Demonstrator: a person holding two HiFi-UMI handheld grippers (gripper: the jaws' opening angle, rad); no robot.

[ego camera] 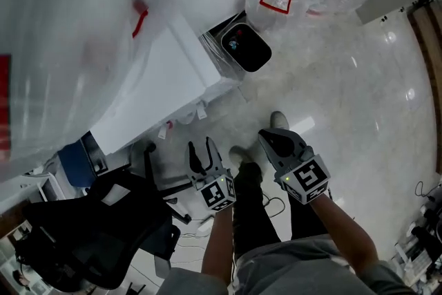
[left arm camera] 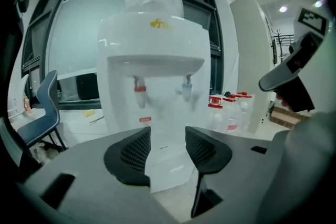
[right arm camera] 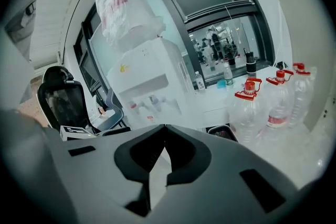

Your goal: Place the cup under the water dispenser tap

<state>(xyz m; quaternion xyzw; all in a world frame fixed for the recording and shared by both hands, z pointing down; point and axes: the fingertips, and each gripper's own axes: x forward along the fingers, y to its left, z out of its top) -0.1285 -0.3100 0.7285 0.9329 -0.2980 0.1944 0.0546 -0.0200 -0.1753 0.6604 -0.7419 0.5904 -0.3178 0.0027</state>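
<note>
the left gripper (left arm camera: pixel 168 148) is aimed at the water dispenser (left arm camera: pixel 152 81) with jaws apart. the right gripper (right arm camera: pixel 163 132) is held with jaws together.

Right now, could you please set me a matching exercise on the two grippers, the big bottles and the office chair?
1 left gripper
2 right gripper
3 bottles
4 chair

A black, standing on the floor
B jaws together
C red caps
D jaws apart, nothing between

Pairs: 1-D, 2-B, 3-C, 4-A
</note>
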